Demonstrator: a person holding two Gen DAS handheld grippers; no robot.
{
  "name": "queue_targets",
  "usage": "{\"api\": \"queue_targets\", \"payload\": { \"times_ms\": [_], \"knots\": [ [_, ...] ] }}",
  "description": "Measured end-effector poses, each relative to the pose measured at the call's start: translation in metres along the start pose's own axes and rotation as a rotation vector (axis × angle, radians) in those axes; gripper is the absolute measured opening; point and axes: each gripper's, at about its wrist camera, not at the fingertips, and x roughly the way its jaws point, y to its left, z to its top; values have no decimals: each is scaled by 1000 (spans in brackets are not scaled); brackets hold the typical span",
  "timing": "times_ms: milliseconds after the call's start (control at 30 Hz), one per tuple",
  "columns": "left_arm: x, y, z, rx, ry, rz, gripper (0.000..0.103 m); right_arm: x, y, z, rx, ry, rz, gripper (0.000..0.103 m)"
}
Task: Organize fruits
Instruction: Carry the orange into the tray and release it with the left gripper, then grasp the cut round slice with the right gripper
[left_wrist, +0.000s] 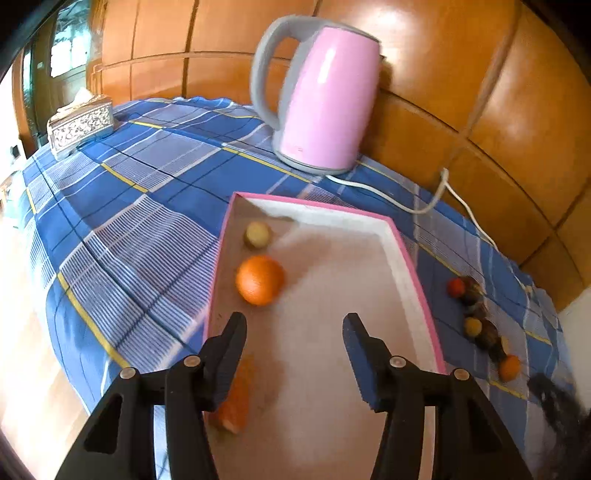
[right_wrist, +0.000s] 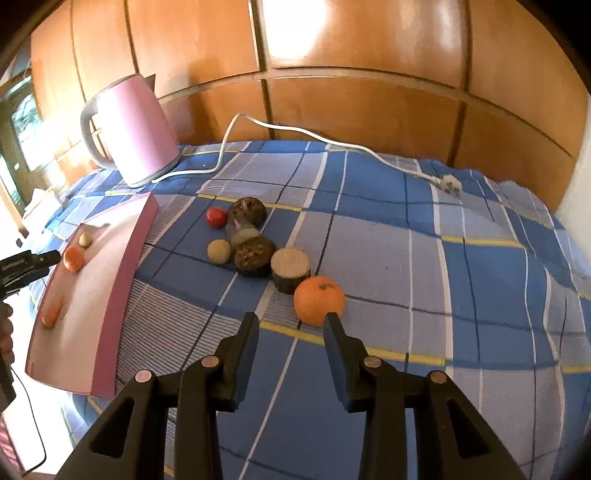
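A pink-rimmed tray (left_wrist: 406, 258) lies on the blue checked cloth. In it are an orange (left_wrist: 260, 280), a small beige fruit (left_wrist: 257, 233) and a carrot-like orange piece (left_wrist: 236, 402). My left gripper (left_wrist: 295, 321) hangs open over the tray's near end, nothing between its fingers, the orange piece under its left finger. My right gripper (right_wrist: 292, 319) is open above the cloth, empty. A second orange (right_wrist: 319, 300) sits just beyond its right fingertip. Behind that lie a cut wood-like stub (right_wrist: 291, 268), two dark round pieces (right_wrist: 255, 254), a beige ball (right_wrist: 219, 251) and a red fruit (right_wrist: 216, 216).
A pink kettle (left_wrist: 325, 103) stands at the back by the wooden wall, its white cord (right_wrist: 295, 129) and plug (right_wrist: 450, 184) trailing across the cloth. A silver tissue box (left_wrist: 81, 123) sits at the far left corner. The tray (right_wrist: 122, 295) overhangs the table's near edge.
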Motion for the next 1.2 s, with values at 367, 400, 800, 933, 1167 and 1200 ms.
{"api": "queue_targets", "payload": {
  "times_ms": [367,400,800,933,1167,1200],
  "knots": [
    [-26,-32,-42,107,7,-47,61,34,6,30,-277,86,-14,47],
    [-27,-33,-45,106,8,-50,63,39,6,31,-301,106,-16,47],
    [-31,-33,-63,86,28,-62,70,76,16,44,-407,202,-12,47],
    [-30,-31,-65,78,25,-44,72,91,21,43,-427,224,-29,47],
    [-28,-27,-68,60,22,1,75,95,22,42,-422,201,-50,38],
    [-28,-26,-68,58,20,6,77,93,21,41,-416,195,-57,38]
  ]
}}
